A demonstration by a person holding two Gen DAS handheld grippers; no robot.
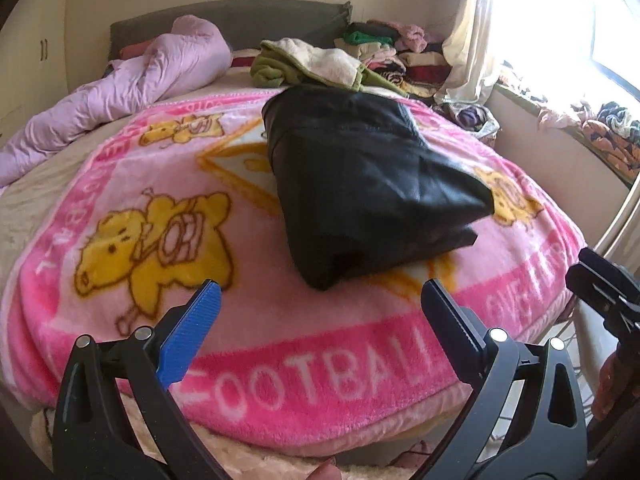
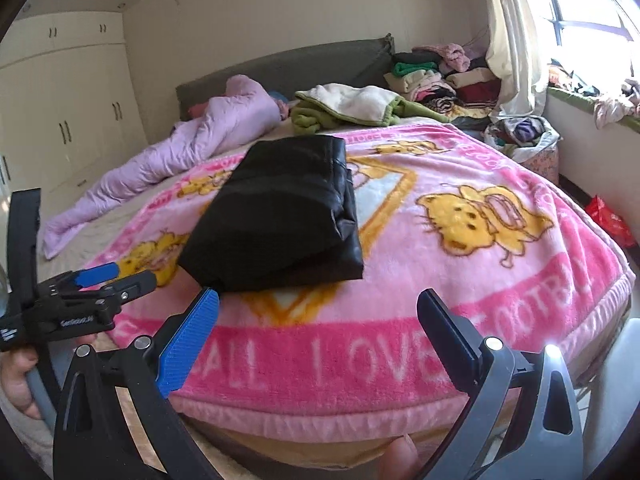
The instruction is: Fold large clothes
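Note:
A black leather-like garment lies folded into a thick bundle on the pink bear-print blanket, in the middle of the bed; it also shows in the right wrist view. My left gripper is open and empty, held above the blanket's near edge, short of the bundle. My right gripper is open and empty too, at the bed's foot, to the right of the left one. The left gripper shows from the side in the right wrist view, and part of the right gripper shows at the left wrist view's right edge.
A lilac quilt lies crumpled at the bed's far left. A green and cream fleece sits behind the bundle. Stacks of folded clothes stand by the headboard. A curtain, a cluttered window ledge and wardrobes border the bed.

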